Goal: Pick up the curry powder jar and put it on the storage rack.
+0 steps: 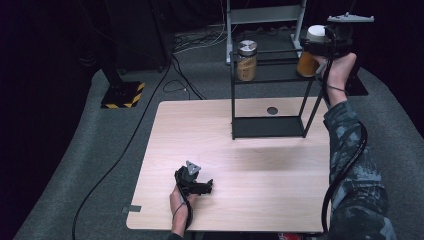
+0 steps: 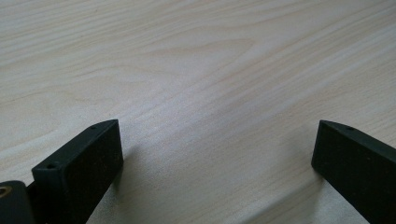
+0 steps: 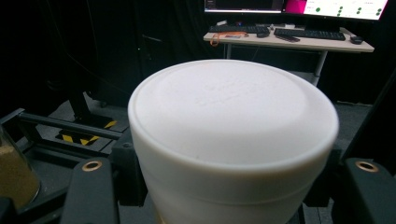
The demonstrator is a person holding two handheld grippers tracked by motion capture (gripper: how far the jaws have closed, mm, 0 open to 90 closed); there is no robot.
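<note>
Jar in hand: a white-capped jar (image 1: pixel 311 55) with orange-brown contents sits in the upper right of the high view, at the right end of the rack's top level, and there's its white lid (image 3: pixel 233 135), big and central in the right gripper view.
Right tool: the right tool (image 1: pixel 320 49) is clamped on that jar just under the cap, one jaw on each side, as far closed as the jar allows; its grey plate is on top and its cable trails down the forearm.
Rack: a black wire rack (image 1: pixel 270 90) stands at the far edge of the surface, right of centre in the frame.
Second jar: a silver-lidded jar (image 1: pixel 246 60) with brown contents rests on the rack's top level, to the left, well apart from the held jar.
Left tool: the left tool (image 1: pixel 197 185) lies low on the surface in the lower middle of the high view; in its own view (image 2: pixel 217 163) the jaws stand wide apart with bare wood between them, holding nothing.
Surface: pale wood (image 1: pixel 240 170), with a dark round hole near the rack's foot.
Beyond: a desk with monitors and keyboards (image 3: pixel 289 39) at the top right of the right gripper view.
</note>
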